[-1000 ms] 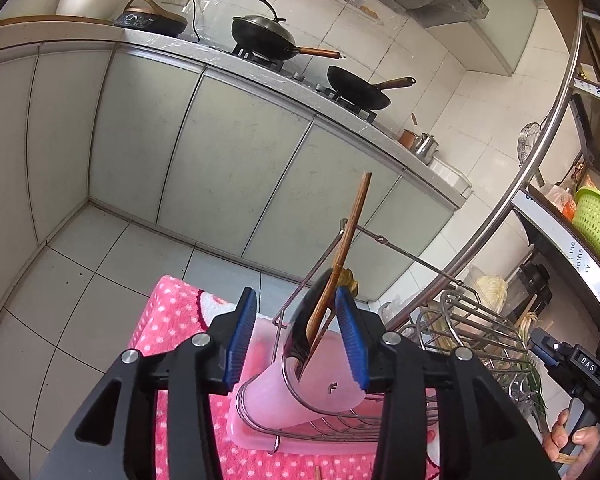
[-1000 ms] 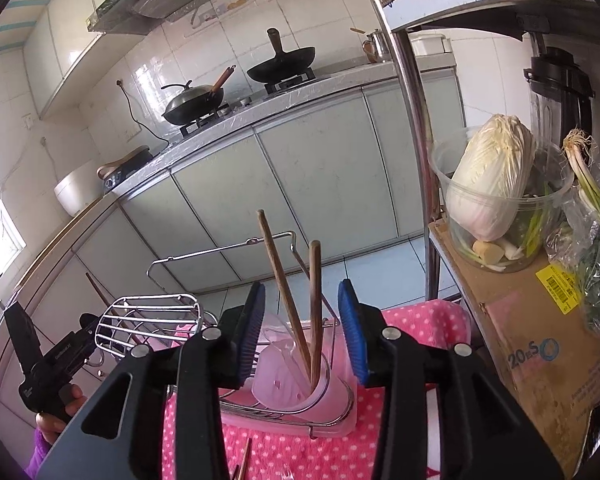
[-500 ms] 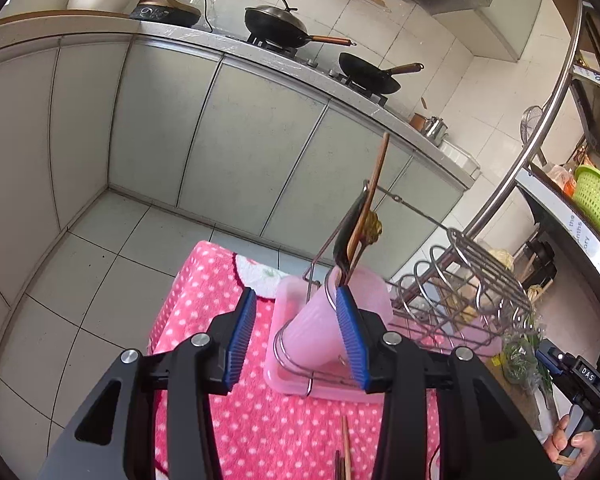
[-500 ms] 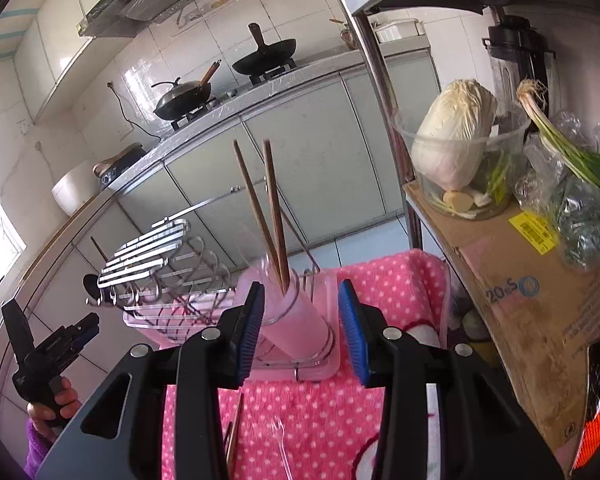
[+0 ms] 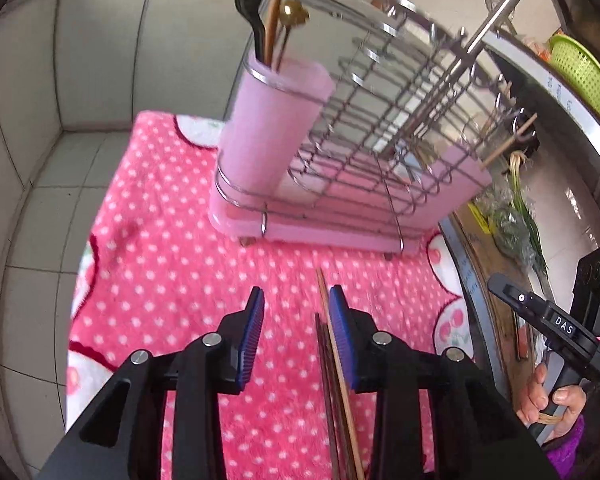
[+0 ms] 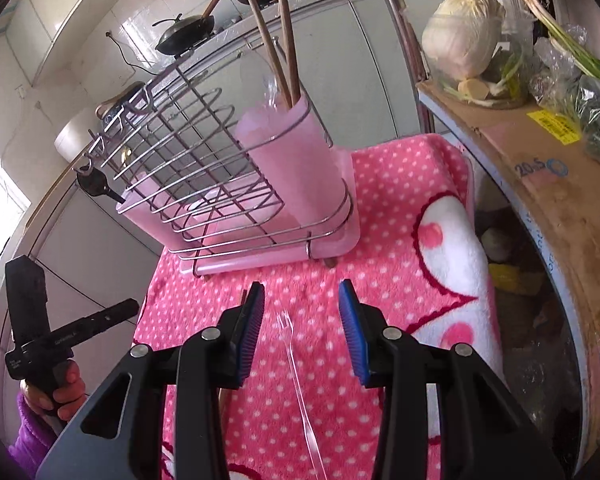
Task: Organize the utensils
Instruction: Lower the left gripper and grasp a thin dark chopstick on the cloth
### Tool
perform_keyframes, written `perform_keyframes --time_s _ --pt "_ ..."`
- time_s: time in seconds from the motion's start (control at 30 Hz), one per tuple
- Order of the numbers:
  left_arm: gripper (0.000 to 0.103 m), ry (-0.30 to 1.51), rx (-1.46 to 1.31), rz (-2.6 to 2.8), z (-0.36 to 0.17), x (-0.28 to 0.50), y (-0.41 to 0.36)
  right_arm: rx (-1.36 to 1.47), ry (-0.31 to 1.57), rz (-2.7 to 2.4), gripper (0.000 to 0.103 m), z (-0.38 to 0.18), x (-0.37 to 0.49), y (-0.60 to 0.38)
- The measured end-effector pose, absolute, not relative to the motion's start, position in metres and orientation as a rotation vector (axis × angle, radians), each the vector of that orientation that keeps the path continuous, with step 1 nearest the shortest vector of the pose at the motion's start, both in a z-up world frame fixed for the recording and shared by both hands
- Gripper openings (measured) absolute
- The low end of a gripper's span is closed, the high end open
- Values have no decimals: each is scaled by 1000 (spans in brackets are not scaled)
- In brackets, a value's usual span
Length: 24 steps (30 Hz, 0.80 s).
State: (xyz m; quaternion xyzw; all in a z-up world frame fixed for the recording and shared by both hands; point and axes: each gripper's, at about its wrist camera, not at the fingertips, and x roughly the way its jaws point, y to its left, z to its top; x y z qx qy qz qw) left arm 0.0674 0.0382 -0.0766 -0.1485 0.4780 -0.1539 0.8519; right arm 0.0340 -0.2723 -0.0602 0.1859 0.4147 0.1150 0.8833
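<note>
A wire dish rack (image 5: 380,120) on a pink tray stands on a pink dotted cloth (image 5: 172,248). Its pink cup (image 5: 268,128) holds a black spoon, a wooden stick and a gold-headed utensil. In the right wrist view the other pink cup (image 6: 300,160) holds two wooden chopsticks (image 6: 280,36). My left gripper (image 5: 296,336) is open and empty above the cloth, with loose chopsticks (image 5: 332,360) lying by its right finger. My right gripper (image 6: 302,332) is open and empty over a clear plastic fork (image 6: 296,376) lying on the cloth.
A metal shelf post (image 5: 496,12) and shelf with a green basket (image 5: 584,76) stand to the right. A cardboard box (image 6: 540,184) carries a cabbage (image 6: 464,36) and green onions. Kitchen cabinets (image 5: 100,48) run behind.
Both grippers have drawn back and tilted down from the rack's cups toward the cloth. The loose chopsticks and the clear fork have come into view between and beside the fingers.
</note>
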Motion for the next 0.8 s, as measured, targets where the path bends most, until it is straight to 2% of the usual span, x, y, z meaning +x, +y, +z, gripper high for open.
perform_keyframes --time_s 0.13,0.33,0.8 --pt "14 1183 -321 -353 -112 82 14 399 894 256 39 -73 30 -266" --pt "11 1365 -302 -328 -149 100 -10 413 907 271 39 -81 27 -266" --pt "10 1407 -152 -285 -155 110 -45 452 904 305 39 -86 26 -271"
